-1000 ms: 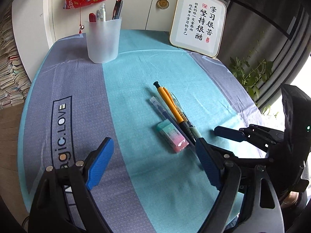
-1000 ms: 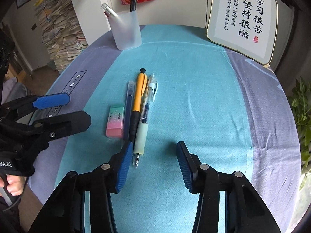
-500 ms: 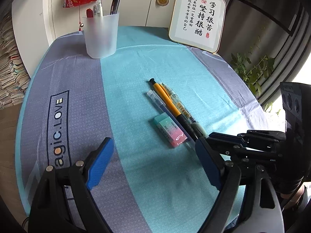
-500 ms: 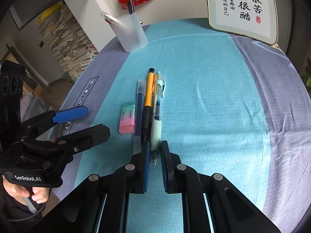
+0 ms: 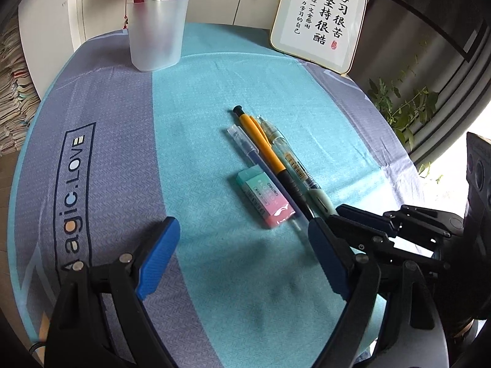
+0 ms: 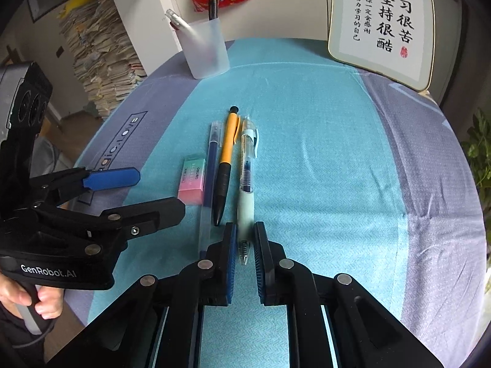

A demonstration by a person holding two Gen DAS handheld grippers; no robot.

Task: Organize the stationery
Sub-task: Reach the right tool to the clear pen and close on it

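Note:
Three pens and an eraser lie side by side on the teal middle strip of the tablecloth. My right gripper [image 6: 245,233] is shut on the tip end of the pale green pen [image 6: 247,165], which still rests on the cloth. To its left lie the orange pen [image 6: 227,153], the thin blue pen [image 6: 211,165] and the pink-green eraser [image 6: 192,181]. My left gripper [image 5: 241,236] stands open just in front of the eraser [image 5: 265,196], nothing between its fingers. The frosted pen cup [image 5: 156,33] holds several pens at the far left.
A framed calligraphy board [image 5: 319,21] leans at the far right of the table. A leafy plant [image 5: 399,107] stands beyond the right edge. Tall stacks of paper [image 6: 98,55] fill the floor to the left. A hand [image 6: 36,300] holds the left gripper's handle.
My right gripper came forward over the pale green pen's tip end and its jaws closed on it. The left gripper stayed open and in place.

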